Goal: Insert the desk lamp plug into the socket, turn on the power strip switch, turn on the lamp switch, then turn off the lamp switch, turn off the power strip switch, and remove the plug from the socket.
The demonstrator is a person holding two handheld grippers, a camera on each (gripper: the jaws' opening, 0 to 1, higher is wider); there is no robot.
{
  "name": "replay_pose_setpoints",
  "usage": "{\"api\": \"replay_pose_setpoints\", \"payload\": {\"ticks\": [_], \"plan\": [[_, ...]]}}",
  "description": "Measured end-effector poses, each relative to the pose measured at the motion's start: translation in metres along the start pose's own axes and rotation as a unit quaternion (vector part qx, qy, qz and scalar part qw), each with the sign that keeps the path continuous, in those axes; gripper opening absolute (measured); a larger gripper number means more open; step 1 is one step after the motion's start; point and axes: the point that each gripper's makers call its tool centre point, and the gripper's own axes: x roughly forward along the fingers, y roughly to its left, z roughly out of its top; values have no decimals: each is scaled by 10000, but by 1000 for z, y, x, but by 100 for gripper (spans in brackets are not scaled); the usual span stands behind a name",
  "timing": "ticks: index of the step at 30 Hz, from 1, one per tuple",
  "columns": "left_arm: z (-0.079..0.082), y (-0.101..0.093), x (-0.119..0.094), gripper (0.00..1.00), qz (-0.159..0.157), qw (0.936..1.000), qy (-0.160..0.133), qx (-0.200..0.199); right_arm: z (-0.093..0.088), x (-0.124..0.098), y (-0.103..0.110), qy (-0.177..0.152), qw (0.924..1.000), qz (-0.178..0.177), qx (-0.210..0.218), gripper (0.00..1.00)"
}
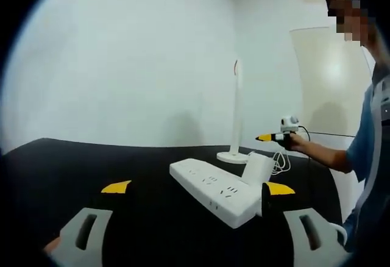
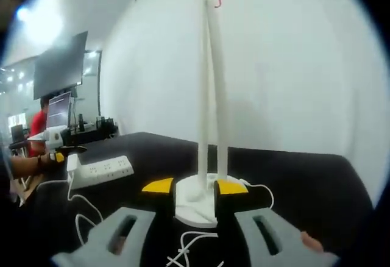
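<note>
Right gripper [image 2: 186, 189] low, jaws flanking lamp base [image 2: 196, 205]

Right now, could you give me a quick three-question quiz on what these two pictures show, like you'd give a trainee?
1. True or false: the lamp stands folded upright on its round base.
2. In the right gripper view, what sits between the jaws of the right gripper? A) the power strip B) the lamp's base C) a cup
3. Fill in: in the left gripper view, the power strip lies on a ____ table, ahead of the left gripper.

Key: 1 true; 2 B, with the jaws either side of the base, contact unclear; 3 black.
</note>
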Motion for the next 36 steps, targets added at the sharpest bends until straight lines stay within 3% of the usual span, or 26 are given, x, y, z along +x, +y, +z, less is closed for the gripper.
{"api": "replay_pose_setpoints", "payload": {"ticks": [16,36], "plan": [[2,-14,-1,80,58,10000,-15,14,-1,11,0,-82,9996,272,38,27],[-2,4,0,78,129,9998,68,99,-7,39,-13,36,9988,477,-117,26]]}}
